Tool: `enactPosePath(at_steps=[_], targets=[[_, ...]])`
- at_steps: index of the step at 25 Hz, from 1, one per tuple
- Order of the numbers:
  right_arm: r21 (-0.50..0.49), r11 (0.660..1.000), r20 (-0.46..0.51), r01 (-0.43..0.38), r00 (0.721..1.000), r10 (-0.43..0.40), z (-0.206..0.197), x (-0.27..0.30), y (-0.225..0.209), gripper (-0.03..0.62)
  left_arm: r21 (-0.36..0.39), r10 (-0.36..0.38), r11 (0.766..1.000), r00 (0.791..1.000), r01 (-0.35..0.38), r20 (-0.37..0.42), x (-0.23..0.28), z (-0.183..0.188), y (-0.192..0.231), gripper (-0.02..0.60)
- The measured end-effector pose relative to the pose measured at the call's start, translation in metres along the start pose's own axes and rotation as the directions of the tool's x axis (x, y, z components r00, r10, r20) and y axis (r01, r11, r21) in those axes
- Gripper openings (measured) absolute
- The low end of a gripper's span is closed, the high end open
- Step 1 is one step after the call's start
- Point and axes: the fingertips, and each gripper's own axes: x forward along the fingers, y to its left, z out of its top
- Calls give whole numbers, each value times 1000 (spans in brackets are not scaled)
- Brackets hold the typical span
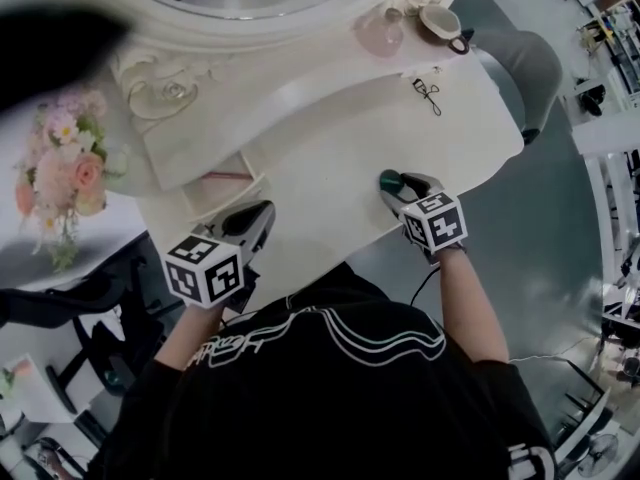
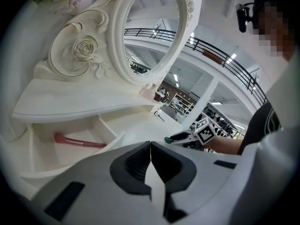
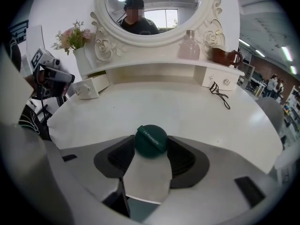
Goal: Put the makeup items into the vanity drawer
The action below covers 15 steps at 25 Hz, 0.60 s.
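- Left gripper (image 1: 252,220) and right gripper (image 1: 398,183): pale grey shells, dark ribbed pads (image 2: 135,165).
- Each carries a white cube (image 1: 205,268) with black square markers.
- Black short-sleeved T-shirt (image 1: 330,388) with white line graphics (lettering unreadable).
- Thin dark cable (image 1: 424,282) at the right wrist.

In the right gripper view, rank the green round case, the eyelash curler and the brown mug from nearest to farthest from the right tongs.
1. green round case, between the right tongs.
2. eyelash curler, lying farther ahead, to the right.
3. brown mug, farthest back, up at the right.
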Motion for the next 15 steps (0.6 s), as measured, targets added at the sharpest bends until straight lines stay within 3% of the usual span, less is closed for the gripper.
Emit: enactPosePath(at_steps=[6,8,15], targets=[[-23,1000,-6,-18,1000,18,1,0,5,190,-5,8,1000,1000,-8,3,-1,-2,1,23],[-34,999,-5,-25,1000,25,1,1,9,75,-7,14,1000,1000,-14,7,-3,-2,2,23],[-66,997,-25,-37,999,35,2,1,15,64,-15,27,1000,999,-27,29,-10,0,2,23]])
